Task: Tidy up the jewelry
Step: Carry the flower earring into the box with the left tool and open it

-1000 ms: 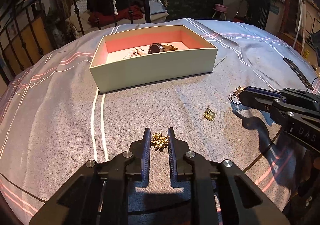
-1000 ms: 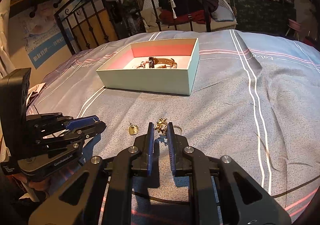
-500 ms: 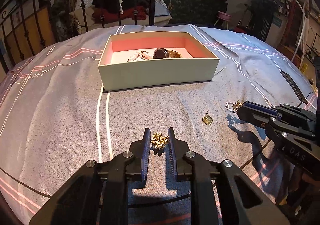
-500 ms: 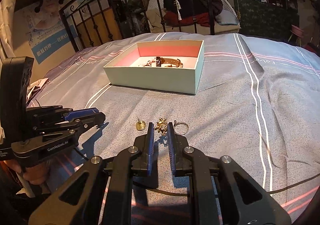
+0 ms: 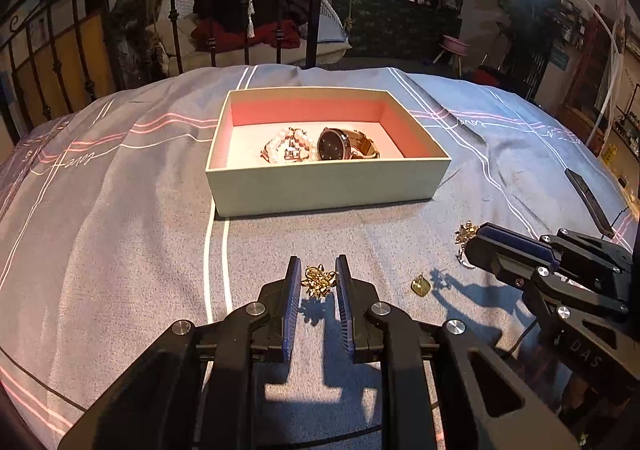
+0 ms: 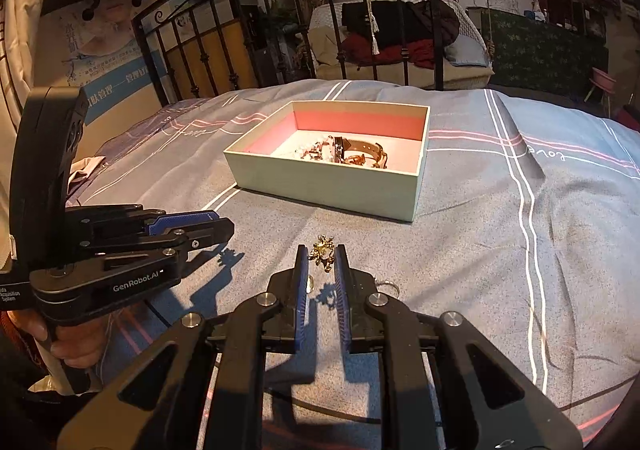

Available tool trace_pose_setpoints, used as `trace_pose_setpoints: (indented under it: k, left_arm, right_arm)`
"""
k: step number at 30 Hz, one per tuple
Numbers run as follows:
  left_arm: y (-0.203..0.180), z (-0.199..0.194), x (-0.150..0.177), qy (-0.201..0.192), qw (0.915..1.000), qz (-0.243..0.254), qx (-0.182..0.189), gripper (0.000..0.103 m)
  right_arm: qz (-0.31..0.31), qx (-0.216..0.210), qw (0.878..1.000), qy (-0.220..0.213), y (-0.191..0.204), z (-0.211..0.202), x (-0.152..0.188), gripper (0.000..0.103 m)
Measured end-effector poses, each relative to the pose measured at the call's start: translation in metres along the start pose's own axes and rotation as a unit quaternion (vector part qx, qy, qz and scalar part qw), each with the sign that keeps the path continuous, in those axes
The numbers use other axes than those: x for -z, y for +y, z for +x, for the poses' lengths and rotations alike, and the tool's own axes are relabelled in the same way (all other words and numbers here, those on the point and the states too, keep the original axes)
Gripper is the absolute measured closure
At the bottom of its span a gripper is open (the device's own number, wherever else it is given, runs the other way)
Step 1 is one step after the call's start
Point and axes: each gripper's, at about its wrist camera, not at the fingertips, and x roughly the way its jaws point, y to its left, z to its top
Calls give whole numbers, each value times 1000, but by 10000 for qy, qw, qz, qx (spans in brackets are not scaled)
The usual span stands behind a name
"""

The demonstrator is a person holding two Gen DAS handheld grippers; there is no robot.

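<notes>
Two small gold flower-shaped ornaments are the things in hand. One gold flower ornament [image 5: 319, 281] is pinched between the fingers of the left gripper [image 5: 318, 280], lifted above the bedspread in front of the pale green cardboard box with a pink lining [image 5: 328, 186]. The second gold flower ornament [image 6: 323, 251] is gripped between the fingers of the right gripper [image 6: 322, 262], also in front of the box. Inside the box lie a pearl bracelet [image 5: 286, 148] and a dark-faced wristwatch [image 5: 335, 144]. On the grey striped bedspread [image 5: 120, 230], in front of the box, a small gold pendant [image 5: 420, 286] and a silver ring [image 6: 387, 285] remain.

The step appears to be carrying both ornaments to the box. Next, each gripper likely needs to travel forward over the near wall of the box, then open so the piece drops inside.
</notes>
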Motion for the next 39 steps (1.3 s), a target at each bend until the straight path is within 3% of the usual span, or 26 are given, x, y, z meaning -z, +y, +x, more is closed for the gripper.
trace_pose_setpoints:
  k: [12, 21, 39]
  left_arm:
    - [14, 10, -70, -369, 9991, -170, -85, 86]
    - [29, 41, -113, -270, 9988, -343, -204, 86]
    - [41, 99, -109, 341, 9976, -545, -273, 86]
  right_arm:
    - [-271, 54, 9993, -255, 0, 33, -70, 89]
    - [-320, 247, 9988, -291, -14, 62, -106, 89]
    - [-171, 503, 9981, 297, -35, 117, -103, 89]
